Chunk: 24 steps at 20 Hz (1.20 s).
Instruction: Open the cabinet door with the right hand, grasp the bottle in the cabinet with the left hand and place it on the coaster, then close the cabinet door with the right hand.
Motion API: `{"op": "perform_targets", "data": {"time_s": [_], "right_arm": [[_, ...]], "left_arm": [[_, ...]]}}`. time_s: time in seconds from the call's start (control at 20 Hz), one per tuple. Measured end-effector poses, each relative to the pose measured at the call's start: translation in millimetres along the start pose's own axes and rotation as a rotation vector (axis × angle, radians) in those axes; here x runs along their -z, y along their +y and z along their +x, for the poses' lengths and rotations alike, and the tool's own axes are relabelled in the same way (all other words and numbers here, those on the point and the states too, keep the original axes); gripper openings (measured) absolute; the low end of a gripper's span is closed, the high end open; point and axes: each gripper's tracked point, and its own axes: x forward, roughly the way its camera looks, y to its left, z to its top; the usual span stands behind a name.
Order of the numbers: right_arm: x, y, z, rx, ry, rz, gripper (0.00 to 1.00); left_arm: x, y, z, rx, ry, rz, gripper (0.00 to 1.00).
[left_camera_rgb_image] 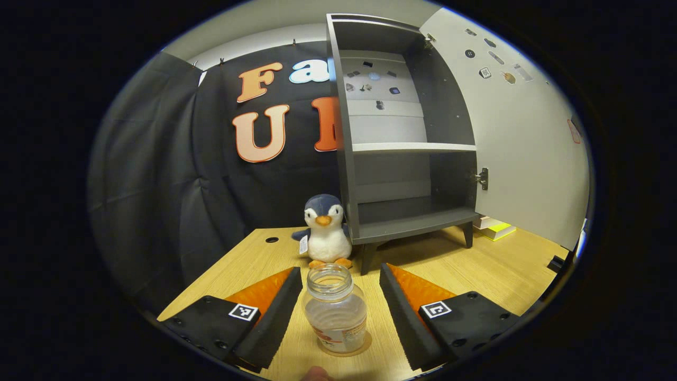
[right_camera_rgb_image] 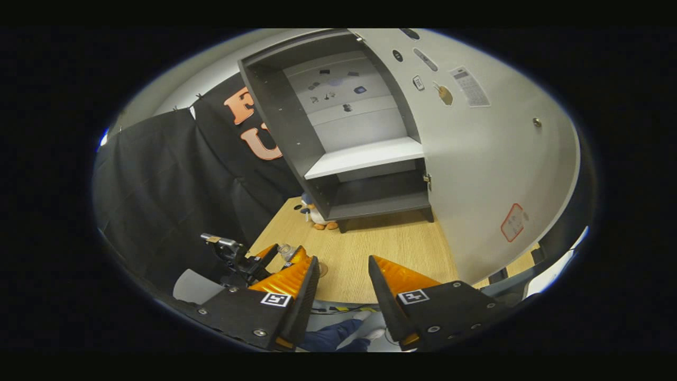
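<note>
Cabinet [left_camera_rgb_image: 402, 132] standing open on the table [left_camera_rgb_image: 492, 270], shelves looking bare from here; its door [left_camera_rgb_image: 523, 132] is swinging far out to the side, hinge showing at mid-height. In the right gripper view the same door [right_camera_rgb_image: 486, 169] is looming just ahead and to the right of my right gripper [right_camera_rgb_image: 344, 275], whose fingers are spread wide and holding nothing. A penguin toy [left_camera_rgb_image: 327, 227] is sitting near the cabinet's front leg. Closer in, the bottle [left_camera_rgb_image: 336, 309] is standing upright, lidless, on the coaster [left_camera_rgb_image: 365, 346], of which I am seeing just a thin rim around the base. My left gripper [left_camera_rgb_image: 338, 301] is straddling the bottle with fingers parted wide, gaps showing on both sides, so nothing is being pinched. I am judging the placing step as done or finishing: bottle out of the cabinet and seated. Next move, as I read it: I should be drawing the left fingers straight back without nudging the bottle, then bringing the right gripper round behind the door's free edge and pushing it shut in one steady arc.
</note>
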Motion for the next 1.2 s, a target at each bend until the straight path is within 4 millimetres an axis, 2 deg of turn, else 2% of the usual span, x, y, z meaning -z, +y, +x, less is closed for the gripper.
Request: {"op": "perform_targets", "data": {"time_s": [0.15, 0.3, 0.5, 0.7, 1.0, 1.2], "right_arm": [[-6, 0, 0, -0.002, -0.035, 0.005, 0.59], [-18, 0, 2, 0.001, -0.103, 0.008, 0.59], [-42, -8, 2, 0.027, -0.223, -0.012, 0.59], [-65, -21, -1, 0.074, -0.334, -0.016, 0.59], [-95, -48, -12, 0.173, -0.46, -0.027, 0.59], [-108, -66, -15, 0.226, -0.509, -0.048, 0.59]], "left_arm": [[-24, -5, -7, 0.009, -0.024, -0.005, 0.96], [-61, -12, -17, 0.022, -0.064, -0.006, 0.96], [-105, -28, -27, 0.064, -0.097, -0.023, 0.96], [-142, -37, -34, 0.09, -0.114, -0.068, 0.95], [-171, -38, -41, 0.113, -0.123, -0.087, 0.96], [-182, -39, -46, 0.125, -0.133, -0.067, 0.95]]}}
